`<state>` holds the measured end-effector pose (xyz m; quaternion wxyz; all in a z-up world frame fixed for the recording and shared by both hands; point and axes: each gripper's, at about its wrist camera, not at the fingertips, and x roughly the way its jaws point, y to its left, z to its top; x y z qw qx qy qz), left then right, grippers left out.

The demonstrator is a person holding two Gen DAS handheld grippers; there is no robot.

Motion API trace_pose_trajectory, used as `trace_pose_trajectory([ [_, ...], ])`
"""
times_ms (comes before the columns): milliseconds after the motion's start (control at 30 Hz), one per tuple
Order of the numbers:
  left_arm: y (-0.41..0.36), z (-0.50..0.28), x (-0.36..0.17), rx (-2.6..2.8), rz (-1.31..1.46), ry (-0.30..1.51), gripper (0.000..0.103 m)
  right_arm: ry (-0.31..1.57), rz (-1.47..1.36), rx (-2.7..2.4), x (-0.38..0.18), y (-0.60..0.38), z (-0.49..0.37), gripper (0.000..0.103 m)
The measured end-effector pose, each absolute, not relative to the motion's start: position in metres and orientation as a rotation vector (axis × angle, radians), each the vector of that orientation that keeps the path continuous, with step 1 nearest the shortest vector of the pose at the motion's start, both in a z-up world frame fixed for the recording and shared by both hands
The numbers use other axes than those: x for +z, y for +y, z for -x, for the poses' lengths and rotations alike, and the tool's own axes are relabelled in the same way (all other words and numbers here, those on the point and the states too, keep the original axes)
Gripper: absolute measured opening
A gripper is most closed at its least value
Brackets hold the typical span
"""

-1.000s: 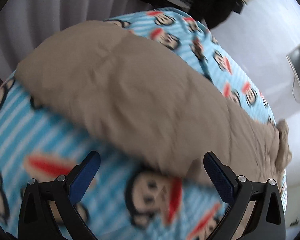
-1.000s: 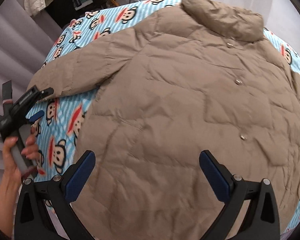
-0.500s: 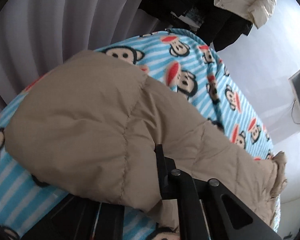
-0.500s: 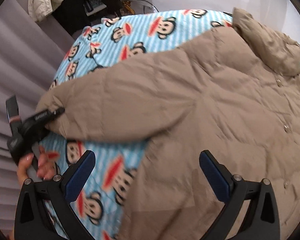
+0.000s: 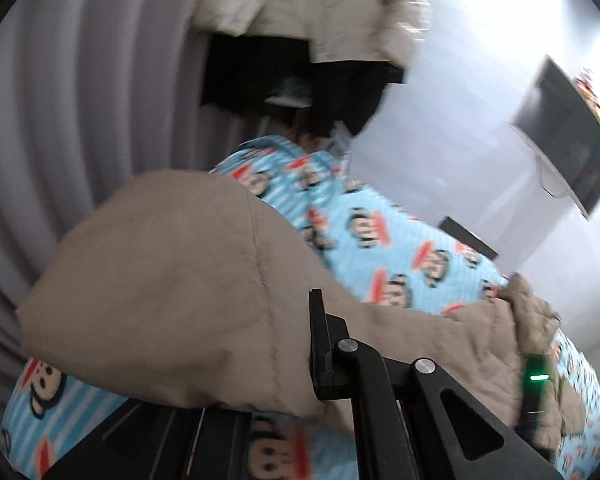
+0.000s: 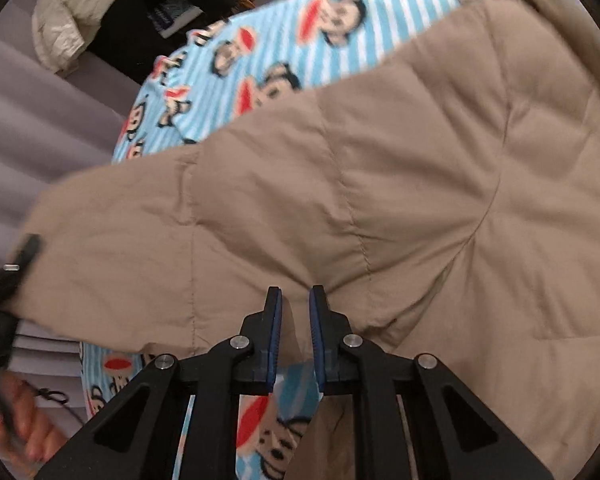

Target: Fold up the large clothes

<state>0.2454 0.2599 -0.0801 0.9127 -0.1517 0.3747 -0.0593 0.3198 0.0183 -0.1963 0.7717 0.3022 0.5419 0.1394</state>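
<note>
closest in the right wrist view, the right claw (image 6: 294,312) is closing, its blue pads narrow, with the lower edge of the tan puffer coat (image 6: 380,184) at their tips; whether the pads press the fabric cannot be told. closest in the left wrist view, the left claw (image 5: 316,344) is clamped on the coat's sleeve (image 5: 172,280), the cuff end bulging over its black finger and raised off the bed. in the right view this claw shows at the far left edge with a hand (image 6: 16,420) around its handle. the coat lies spread on the bed, across a light blue striped blanket (image 5: 380,240) printed with cartoon monkey faces. beyond the bed are a pale pleated curtain (image 5: 80,100), a cream jacket (image 5: 320,8) draped over dark things, and a dark screen (image 5: 564,136) on the white wall.
</note>
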Motion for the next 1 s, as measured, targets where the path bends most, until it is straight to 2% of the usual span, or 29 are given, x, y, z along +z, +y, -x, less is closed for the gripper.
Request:
trace_pose_trajectory([
  [167, 0.172, -0.237, -0.048, -0.211, 0.186, 0.738, 0.008, 1.203, -0.711, 0.404, -0.205, 0.006, -0.321, 0.015],
  [333, 0.072, -0.231, -0.035, -0.361, 0.090, 0.753, 0.008, 1.152, -0.781, 0.398, -0.195, -0.074, -0.291, 0.015],
  [433, 0.015, -0.227, -0.044, -0.438, 0.029, 0.793, 0.008, 1.125, -0.801, 0.308, -0.199, -0.147, -0.264, 0.015],
  [667, -0.130, -0.200, -0.105, -0.595, -0.222, 0.910, 0.008, 1.109, -0.851, 0.058, -0.221, -0.299, -0.198, 0.015],
  [867, -0.159, -0.174, -0.151, -0.544, -0.336, 0.979, 0.008, 1.131, -0.894, -0.014, -0.259, -0.335, -0.175, 0.015],
  [1000, -0.145, -0.161, -0.153, -0.562, -0.341, 0.997, 0.009, 1.125, -0.883, -0.012, -0.268, -0.328, -0.182, 0.015],
])
